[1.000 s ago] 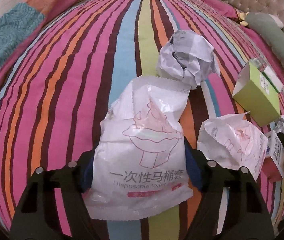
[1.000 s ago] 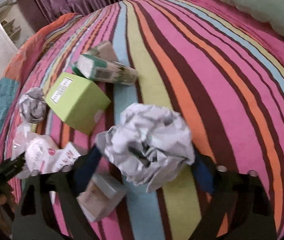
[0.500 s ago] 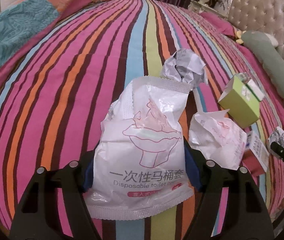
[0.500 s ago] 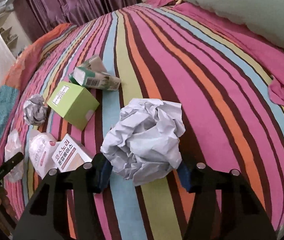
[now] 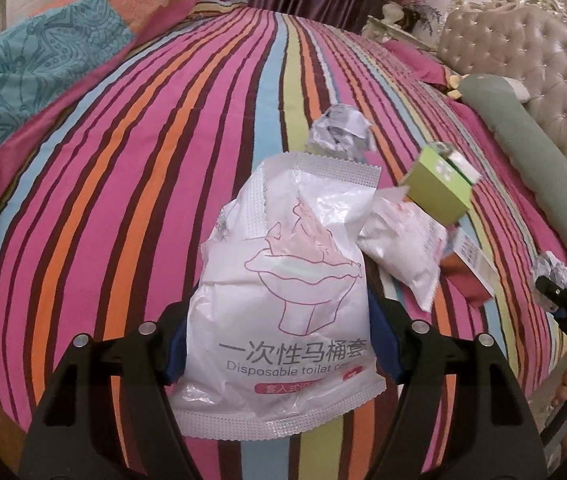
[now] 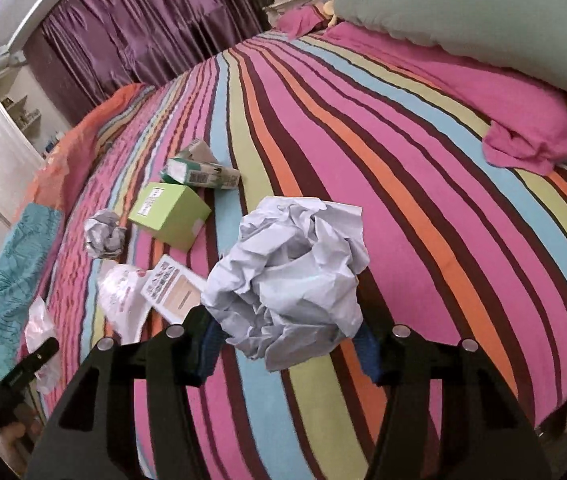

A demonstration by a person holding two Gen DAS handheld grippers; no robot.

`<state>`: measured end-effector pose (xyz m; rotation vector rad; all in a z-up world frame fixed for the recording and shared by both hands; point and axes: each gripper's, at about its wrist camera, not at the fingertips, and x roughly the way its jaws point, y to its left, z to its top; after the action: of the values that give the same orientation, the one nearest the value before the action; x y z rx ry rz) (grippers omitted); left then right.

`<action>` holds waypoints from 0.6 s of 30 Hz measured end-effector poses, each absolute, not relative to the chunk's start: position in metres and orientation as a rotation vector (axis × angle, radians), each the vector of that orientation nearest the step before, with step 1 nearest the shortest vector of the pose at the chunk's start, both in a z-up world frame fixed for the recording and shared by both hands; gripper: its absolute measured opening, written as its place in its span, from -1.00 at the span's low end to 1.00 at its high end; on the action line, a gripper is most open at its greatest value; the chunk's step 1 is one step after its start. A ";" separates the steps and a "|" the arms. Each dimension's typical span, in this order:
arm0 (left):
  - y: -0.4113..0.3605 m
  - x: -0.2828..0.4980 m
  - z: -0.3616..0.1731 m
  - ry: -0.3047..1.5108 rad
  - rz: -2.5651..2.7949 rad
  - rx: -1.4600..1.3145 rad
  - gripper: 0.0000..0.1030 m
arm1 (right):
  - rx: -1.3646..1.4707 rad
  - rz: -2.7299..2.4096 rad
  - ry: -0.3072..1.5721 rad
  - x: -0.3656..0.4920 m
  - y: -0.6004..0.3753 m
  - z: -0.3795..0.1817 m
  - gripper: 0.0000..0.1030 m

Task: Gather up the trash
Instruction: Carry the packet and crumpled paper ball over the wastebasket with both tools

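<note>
**Striped bedspread, trash in both tongs**

Striped in pink, orange, blue, green and maroon, the bed [image 6: 423, 184] carries all the litter. The left tongs [image 5: 279, 344] are closed on a white plastic toilet-cover packet [image 5: 283, 292], pads pressed to both of its sides, and the packet hangs clear of the cover. The right tongs [image 6: 289, 344] are clamped on a crumpled ball of pale paper [image 6: 291, 276], also lifted off the bed.

Loose trash lies in a cluster on the cover, seen from the right wrist at left of centre: 1 lime-green box [image 6: 169, 214], 1 green-and-white carton [image 6: 199, 172] just behind it with 1 torn grey flap touching it, 1 small crumpled grey ball [image 6: 103, 234] beside the box, 1 white packet [image 6: 119, 300] and 1 flat printed card box [image 6: 173, 290] overlapping that packet. That makes 2 paper balls and 2 white packets counting the held ones.

Nothing lies between either tongs and the near edge of the bed. A grey-green bolster [image 6: 463, 8] and a crumpled pink cloth [image 6: 531, 144] sit at the head end, well apart from the trash. A tufted headboard [image 5: 523, 64] stands behind them, purple curtains [image 6: 135, 28] hang along the far side, and a teal and orange quilt [image 5: 23, 80] is bunched on the bed's far edge.
</note>
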<state>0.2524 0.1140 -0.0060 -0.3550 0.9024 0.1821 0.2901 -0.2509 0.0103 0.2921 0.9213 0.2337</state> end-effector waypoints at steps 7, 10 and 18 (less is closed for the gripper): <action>0.097 0.212 0.001 0.883 0.142 -0.341 0.36 | 0.346 0.259 0.896 0.259 -0.261 0.018 0.02; 0.090 0.192 0.002 0.880 0.125 -0.345 0.36 | 0.376 0.267 0.882 0.246 -0.266 0.022 0.02; 0.070 0.148 0.002 0.881 0.079 -0.333 0.37 | 0.425 0.304 0.846 0.201 -0.270 0.029 0.02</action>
<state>0.1478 0.0700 0.0025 -0.3330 0.8815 0.0788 0.2015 -0.2703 0.0293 0.4251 0.8456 0.3037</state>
